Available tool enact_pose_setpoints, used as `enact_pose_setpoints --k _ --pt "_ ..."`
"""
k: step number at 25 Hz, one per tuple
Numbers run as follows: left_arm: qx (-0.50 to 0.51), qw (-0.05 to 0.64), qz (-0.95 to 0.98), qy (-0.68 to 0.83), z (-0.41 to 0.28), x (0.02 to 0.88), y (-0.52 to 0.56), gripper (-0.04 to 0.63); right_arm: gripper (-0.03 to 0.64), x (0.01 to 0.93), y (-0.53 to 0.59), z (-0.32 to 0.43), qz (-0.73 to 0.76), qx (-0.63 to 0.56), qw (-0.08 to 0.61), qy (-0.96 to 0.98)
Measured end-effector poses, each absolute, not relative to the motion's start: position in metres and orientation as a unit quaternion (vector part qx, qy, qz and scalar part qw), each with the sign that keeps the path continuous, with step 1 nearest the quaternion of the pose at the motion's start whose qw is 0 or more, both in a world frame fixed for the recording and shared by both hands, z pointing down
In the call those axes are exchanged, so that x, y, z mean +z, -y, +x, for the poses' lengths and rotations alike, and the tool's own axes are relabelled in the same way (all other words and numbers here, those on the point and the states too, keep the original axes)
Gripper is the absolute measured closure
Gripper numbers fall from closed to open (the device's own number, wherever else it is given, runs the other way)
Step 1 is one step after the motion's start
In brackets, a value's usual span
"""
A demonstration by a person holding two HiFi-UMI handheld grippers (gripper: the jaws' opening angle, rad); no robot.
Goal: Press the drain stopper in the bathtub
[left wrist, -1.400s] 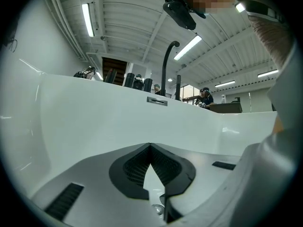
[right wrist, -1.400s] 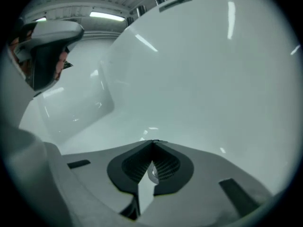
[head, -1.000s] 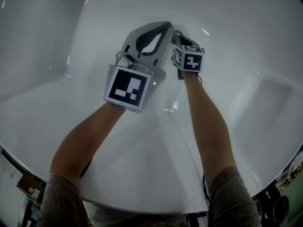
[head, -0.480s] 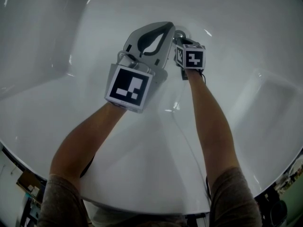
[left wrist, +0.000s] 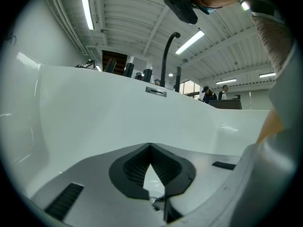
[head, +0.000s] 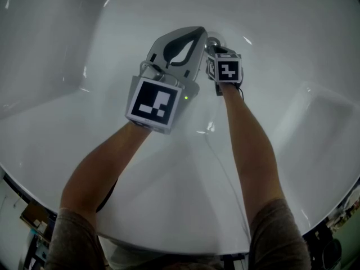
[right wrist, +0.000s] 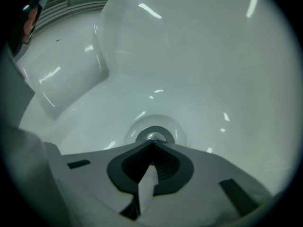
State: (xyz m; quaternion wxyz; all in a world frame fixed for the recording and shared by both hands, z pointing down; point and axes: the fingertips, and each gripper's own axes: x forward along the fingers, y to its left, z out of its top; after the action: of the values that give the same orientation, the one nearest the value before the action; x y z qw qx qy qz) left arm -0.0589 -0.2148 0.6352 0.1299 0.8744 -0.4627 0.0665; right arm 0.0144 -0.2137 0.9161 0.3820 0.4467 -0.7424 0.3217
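The round chrome drain stopper (right wrist: pixel 152 135) sits in a shallow dish in the white bathtub floor (right wrist: pixel 199 70). My right gripper (right wrist: pixel 152 144) is shut, and its closed tips rest at the stopper's near rim. In the head view the stopper (head: pixel 214 41) shows just beyond the right gripper (head: pixel 214 45), whose marker cube hides most of it. My left gripper (head: pixel 201 31) hovers beside it on the left, shut and holding nothing. In the left gripper view the left gripper (left wrist: pixel 150 146) points at the far tub wall.
The tub's far rim carries a slot-shaped overflow (left wrist: pixel 155 92) and a tall black faucet (left wrist: pixel 166 56). People stand in the room beyond (left wrist: pixel 214 94). A moulded ledge (head: pixel 315 117) rises at the tub's right side. Both forearms reach down into the tub.
The right gripper has crept slightly forward and up toward the stopper over the last second. The left gripper has barely moved.
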Motion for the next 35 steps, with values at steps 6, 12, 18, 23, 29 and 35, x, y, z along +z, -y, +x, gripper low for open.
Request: enact_pose_setpoints --k 6,12,18,23,29,35 --pt "0.075 0.14 0.87 0.467 -0.058 0.628 0.209 0.595 0.619 0.893 0.207 0.018 0.451 0.315 0.373 0.747" --pt "0.083 0.143 0.86 0.483 -0.055 0.582 0.199 0.595 0.619 0.819 0.204 0.021 0.461 0.316 0.341 0.756" --pt "0.087 0.125 0.855 0.496 -0.059 0.504 0.19 0.595 0.62 0.721 0.189 0.025 0.466 0.316 0.315 0.764" --pt "0.08 0.116 0.85 0.508 -0.057 0.432 0.175 0.595 0.62 0.635 0.178 0.034 0.468 0.304 0.299 0.774" --pt "0.074 0.122 0.846 0.513 -0.043 0.353 0.151 0.595 0.62 0.525 0.166 0.037 0.47 0.291 0.266 0.79" --pt "0.059 0.135 0.833 0.533 -0.04 0.272 0.123 0.595 0.618 0.407 0.142 0.033 0.462 0.265 0.227 0.816"
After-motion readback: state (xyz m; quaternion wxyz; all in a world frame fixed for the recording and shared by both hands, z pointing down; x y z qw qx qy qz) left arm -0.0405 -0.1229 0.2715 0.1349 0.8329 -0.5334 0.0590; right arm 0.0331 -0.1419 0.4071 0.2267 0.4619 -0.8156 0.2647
